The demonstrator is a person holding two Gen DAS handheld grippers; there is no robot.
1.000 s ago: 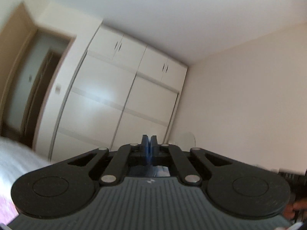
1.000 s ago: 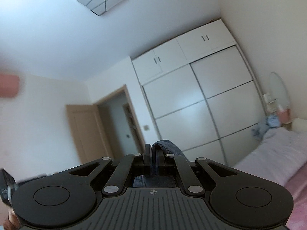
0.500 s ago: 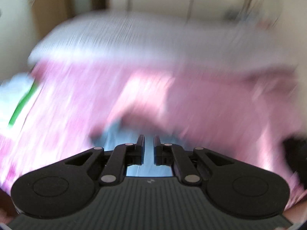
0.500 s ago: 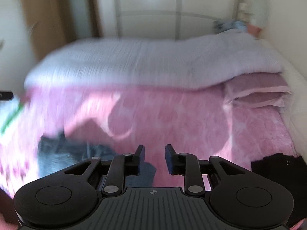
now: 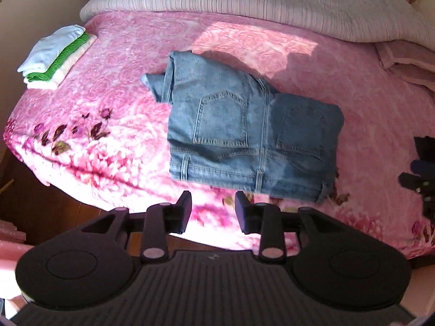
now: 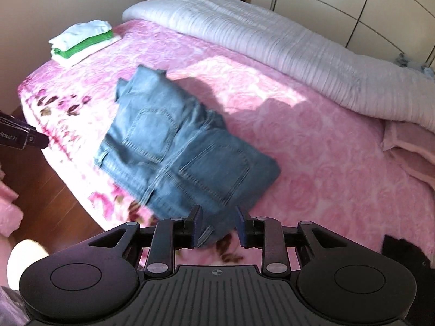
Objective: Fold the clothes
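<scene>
Blue jeans (image 5: 244, 130) lie folded on the pink flowered blanket (image 5: 108, 125), back pockets up and waistband toward me. My left gripper (image 5: 213, 209) hovers just short of the waistband, its jaws opening with nothing between them. In the right wrist view the jeans (image 6: 176, 149) reach down to my right gripper (image 6: 217, 222). That gripper is open, and the near denim corner shows in the gap below its fingers without the pads pressing on it. The left gripper's black body (image 6: 21, 138) juts in at the left edge.
A stack of folded white, green and pale blue clothes (image 5: 57, 57) sits at the bed's far left corner. A rolled pale quilt (image 5: 272, 0) lines the far side, with a folded pink blanket (image 6: 413, 149) to the right. A black garment (image 6: 402, 247) lies near right. Wooden floor (image 6: 54, 190) borders the bed's near edge.
Both grippers pointed up at the wardrobe and ceiling, shut on denim. They have since swung down toward the bed and opened, and the jeans now lie on the blanket.
</scene>
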